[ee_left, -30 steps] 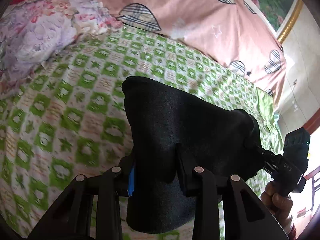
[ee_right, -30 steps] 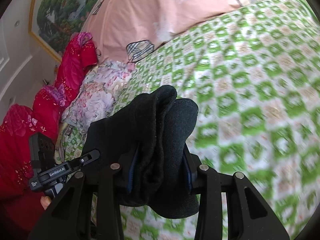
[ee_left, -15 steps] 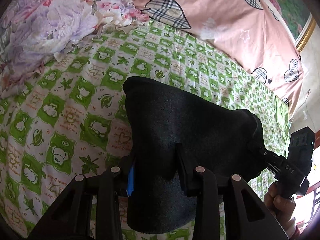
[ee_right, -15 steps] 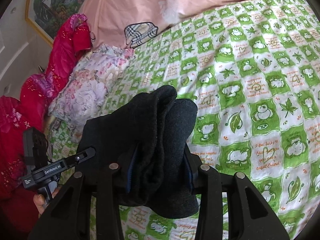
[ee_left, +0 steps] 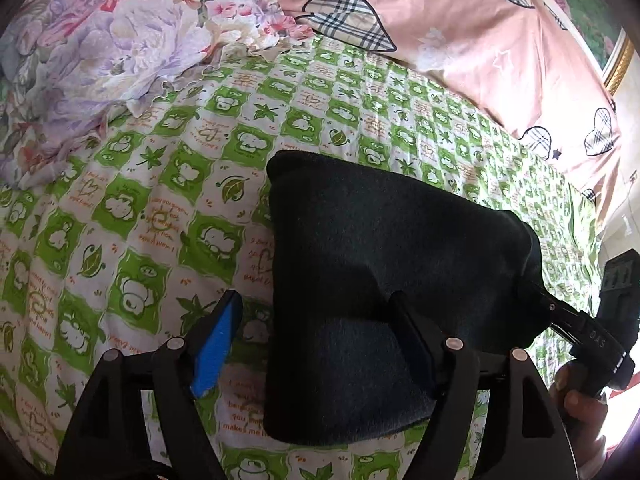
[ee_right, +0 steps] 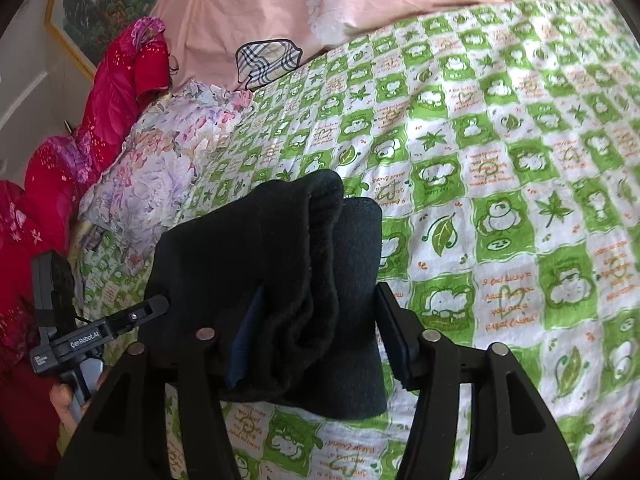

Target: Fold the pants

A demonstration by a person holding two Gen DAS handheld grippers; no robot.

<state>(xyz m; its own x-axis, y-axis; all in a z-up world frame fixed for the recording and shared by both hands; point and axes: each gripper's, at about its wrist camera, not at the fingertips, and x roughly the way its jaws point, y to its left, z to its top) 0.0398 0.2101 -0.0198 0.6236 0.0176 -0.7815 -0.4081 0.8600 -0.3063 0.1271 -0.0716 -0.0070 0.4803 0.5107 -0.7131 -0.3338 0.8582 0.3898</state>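
Note:
The dark folded pants [ee_left: 384, 272] lie as a thick bundle on the green checked bedspread [ee_left: 160, 200]. My left gripper [ee_left: 316, 320] is open: its left blue pad [ee_left: 216, 344] stands clear of the cloth, while the right finger touches the bundle's edge. In the right wrist view the pants [ee_right: 280, 264] sit between the fingers of my right gripper [ee_right: 320, 320], whose jaws have spread a little and look open around the bundle. Each gripper shows in the other's view: the right one [ee_left: 592, 332] and the left one [ee_right: 100, 328].
A flowered quilt [ee_left: 100, 52] is bunched at the far left. A pink sheet with plaid hearts [ee_left: 440, 20] lies along the head of the bed. Red bedding [ee_right: 100, 120] is piled by the wall, under a framed picture [ee_right: 108, 0].
Both grippers came down toward the bed with the pants. My left gripper has opened and let go; the right jaws have also widened around the bundle.

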